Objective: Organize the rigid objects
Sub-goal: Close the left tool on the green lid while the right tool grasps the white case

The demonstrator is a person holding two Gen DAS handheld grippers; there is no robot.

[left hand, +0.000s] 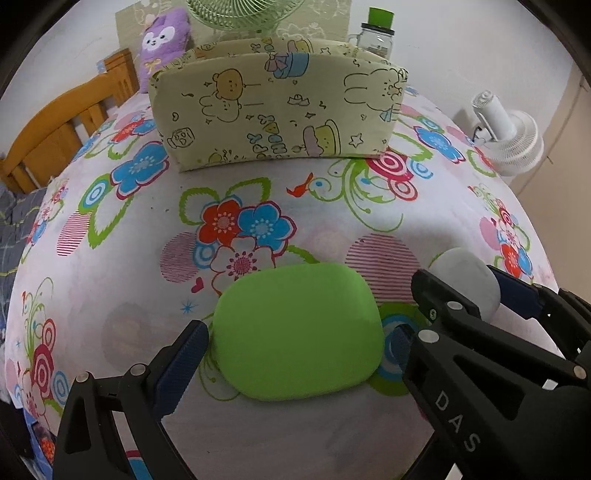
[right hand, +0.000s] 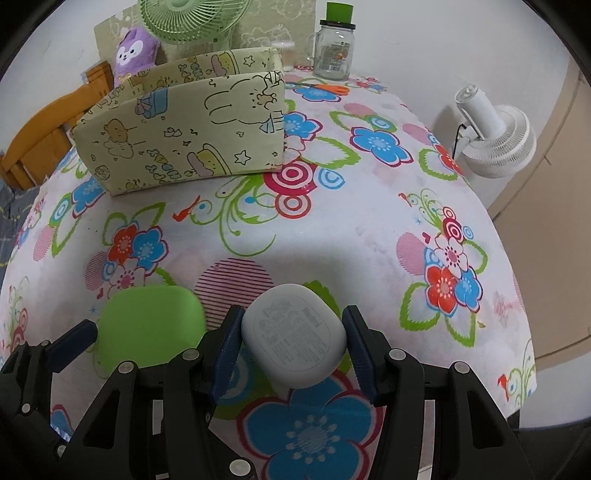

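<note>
A green rounded case (left hand: 299, 332) sits between the blue pads of my left gripper (left hand: 299, 338), which is shut on it just above the floral tablecloth (left hand: 332, 206). To its right my right gripper (right hand: 293, 338) is shut on a white earbud case (right hand: 295, 339), printed underside up. The left wrist view shows that white case (left hand: 469, 284) and the right gripper (left hand: 467, 290) beside the green one. In the right wrist view the green case (right hand: 151, 328) lies at lower left. A cartoon-print fabric box (left hand: 277, 110) (right hand: 184, 129) stands farther back on the table, open at the top.
Behind the box are a glass jar (right hand: 334, 48) with a green lid, orange scissors (right hand: 327, 88), a green fan (right hand: 188, 18) and a purple plush toy (left hand: 164, 40). A white fan (right hand: 495, 136) stands off the table's right edge; a wooden chair (left hand: 55, 125) at left.
</note>
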